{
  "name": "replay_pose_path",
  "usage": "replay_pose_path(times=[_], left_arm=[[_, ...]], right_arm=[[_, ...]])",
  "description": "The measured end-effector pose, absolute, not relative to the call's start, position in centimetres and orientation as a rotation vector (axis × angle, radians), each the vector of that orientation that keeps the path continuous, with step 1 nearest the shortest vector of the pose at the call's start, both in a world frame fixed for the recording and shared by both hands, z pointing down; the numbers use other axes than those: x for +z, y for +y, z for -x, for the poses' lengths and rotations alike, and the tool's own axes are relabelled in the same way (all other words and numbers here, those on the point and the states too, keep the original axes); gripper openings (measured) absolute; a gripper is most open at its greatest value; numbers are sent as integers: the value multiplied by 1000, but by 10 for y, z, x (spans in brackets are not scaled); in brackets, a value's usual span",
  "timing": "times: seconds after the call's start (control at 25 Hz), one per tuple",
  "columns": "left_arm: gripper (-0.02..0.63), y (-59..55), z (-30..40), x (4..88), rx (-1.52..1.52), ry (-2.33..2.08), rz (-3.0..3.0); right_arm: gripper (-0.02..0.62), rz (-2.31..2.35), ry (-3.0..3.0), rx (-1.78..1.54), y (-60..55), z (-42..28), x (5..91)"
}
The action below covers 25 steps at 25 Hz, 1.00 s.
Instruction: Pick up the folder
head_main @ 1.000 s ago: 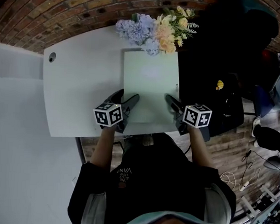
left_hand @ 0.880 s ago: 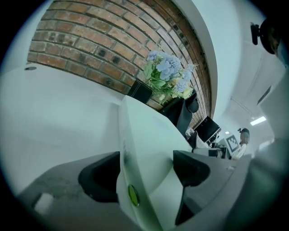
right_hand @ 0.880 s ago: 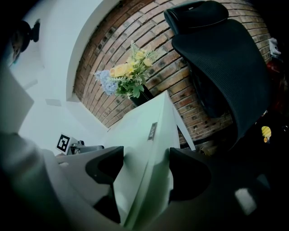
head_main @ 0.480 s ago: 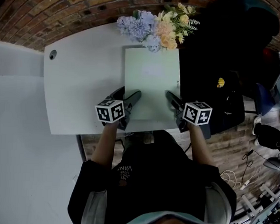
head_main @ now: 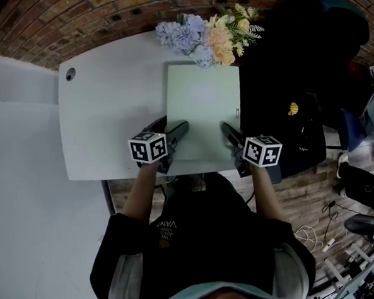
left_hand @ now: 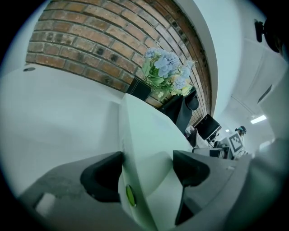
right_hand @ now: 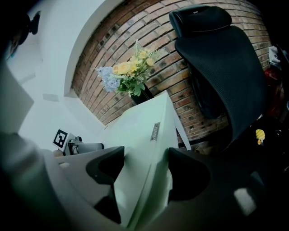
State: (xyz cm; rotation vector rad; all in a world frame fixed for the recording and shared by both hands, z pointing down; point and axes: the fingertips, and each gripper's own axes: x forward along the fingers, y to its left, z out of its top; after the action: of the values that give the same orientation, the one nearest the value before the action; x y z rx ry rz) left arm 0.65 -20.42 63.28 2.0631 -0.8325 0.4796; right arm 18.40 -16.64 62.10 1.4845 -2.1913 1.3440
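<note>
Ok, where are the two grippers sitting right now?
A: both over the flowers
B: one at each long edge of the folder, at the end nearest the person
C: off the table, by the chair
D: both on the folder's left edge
B: the left gripper straddles the left edge of the folder and the right gripper straddles its right edge, both with jaws apart.

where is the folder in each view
Head view: folder at centre, on the white table.
Left gripper view: folder at lower centre, between the jaws.
Right gripper view: folder at lower centre, between the jaws.
Shared landmark: flower bouquet beyond the folder's far end.
</note>
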Motion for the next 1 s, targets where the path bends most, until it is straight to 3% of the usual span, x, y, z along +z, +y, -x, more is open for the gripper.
replay_pose_path(times=[1.0], left_arm=[[362,-174,25,602,492,-773,-2161]], right_arm=[[291,-1640,-2187,1308,-119,-147,593]])
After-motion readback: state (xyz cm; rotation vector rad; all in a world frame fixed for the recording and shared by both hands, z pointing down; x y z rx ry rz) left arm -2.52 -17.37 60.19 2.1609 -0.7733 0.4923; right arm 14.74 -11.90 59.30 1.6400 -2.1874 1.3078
